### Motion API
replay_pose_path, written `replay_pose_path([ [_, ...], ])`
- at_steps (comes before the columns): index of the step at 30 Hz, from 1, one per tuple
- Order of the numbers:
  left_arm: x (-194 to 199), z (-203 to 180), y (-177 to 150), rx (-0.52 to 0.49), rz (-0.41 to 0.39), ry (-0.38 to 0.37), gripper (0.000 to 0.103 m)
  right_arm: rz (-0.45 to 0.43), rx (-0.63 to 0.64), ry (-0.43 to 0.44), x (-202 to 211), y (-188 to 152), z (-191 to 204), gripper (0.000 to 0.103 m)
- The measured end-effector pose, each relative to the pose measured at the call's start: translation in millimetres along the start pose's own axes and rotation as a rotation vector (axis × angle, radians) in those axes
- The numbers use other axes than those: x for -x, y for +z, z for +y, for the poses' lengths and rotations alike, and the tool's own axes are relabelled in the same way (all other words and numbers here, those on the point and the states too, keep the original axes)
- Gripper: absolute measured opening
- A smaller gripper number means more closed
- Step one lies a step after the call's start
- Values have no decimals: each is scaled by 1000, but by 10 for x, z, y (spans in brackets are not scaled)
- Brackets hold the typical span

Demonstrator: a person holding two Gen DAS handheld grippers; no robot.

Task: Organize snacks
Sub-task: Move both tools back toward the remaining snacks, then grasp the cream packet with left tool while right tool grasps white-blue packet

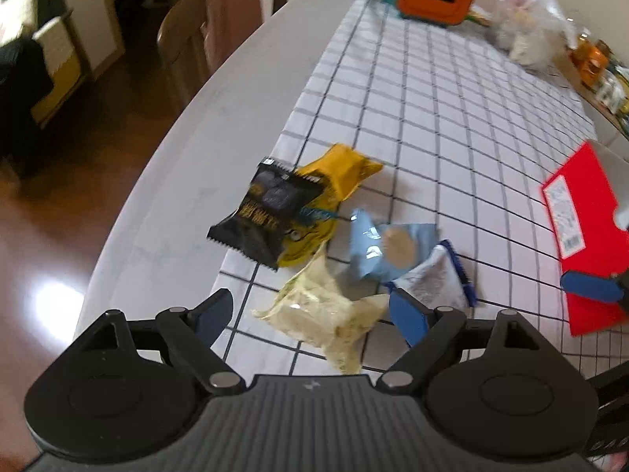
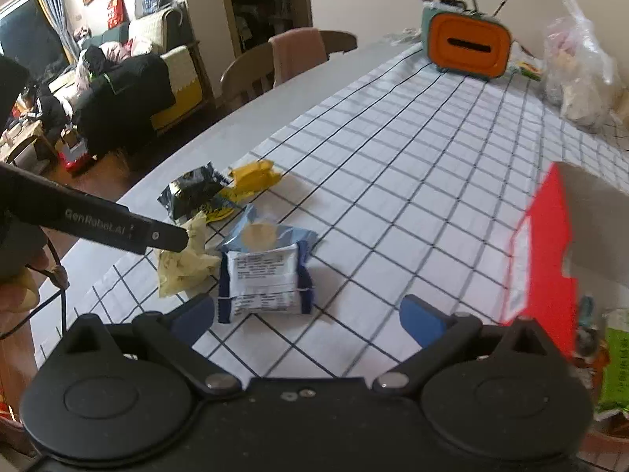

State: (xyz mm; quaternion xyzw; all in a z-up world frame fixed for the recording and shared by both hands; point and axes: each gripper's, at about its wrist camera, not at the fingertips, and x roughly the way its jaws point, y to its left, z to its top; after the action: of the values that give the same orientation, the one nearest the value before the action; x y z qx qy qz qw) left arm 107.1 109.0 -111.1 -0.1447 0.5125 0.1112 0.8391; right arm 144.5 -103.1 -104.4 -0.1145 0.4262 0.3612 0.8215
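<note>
Several snack packets lie in a loose heap on the checked cloth (image 2: 393, 157). They are a black one (image 1: 267, 212), a yellow one (image 1: 338, 173), a light blue one (image 1: 389, 247), a white and navy one (image 1: 436, 279) and a pale cream one (image 1: 326, 314). My left gripper (image 1: 310, 314) is open, tilted down over the cream packet, which sits between its spread fingers untouched. My right gripper (image 2: 308, 314) is open too, with the white and navy packet (image 2: 263, 275) just ahead of its left finger. One finger (image 2: 169, 236) of the left gripper shows by the cream packet (image 2: 184, 267).
A red box (image 2: 546, 259) stands at the right, close to my right finger. At the far end are an orange and teal holder (image 2: 468, 43) and a clear plastic bag (image 2: 582, 74). A chair (image 2: 291, 59) stands beyond the table's bare left edge. A green packet (image 2: 617, 369) is at far right.
</note>
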Motion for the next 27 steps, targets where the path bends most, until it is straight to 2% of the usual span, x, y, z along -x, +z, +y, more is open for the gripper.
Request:
replay_pose_path([
  [4, -132, 84, 24, 62, 37, 10, 87, 41, 12, 1, -231, 36, 78, 100],
  [10, -240, 124, 39, 128, 52, 22, 87, 73, 38, 2, -485, 64, 168, 99],
  [22, -399, 70, 22, 171, 91, 39, 87, 114, 87, -14, -801, 90, 245, 97],
  [27, -454, 21, -31, 166, 109, 53, 84, 115, 94, -11, -832, 57, 272, 90],
])
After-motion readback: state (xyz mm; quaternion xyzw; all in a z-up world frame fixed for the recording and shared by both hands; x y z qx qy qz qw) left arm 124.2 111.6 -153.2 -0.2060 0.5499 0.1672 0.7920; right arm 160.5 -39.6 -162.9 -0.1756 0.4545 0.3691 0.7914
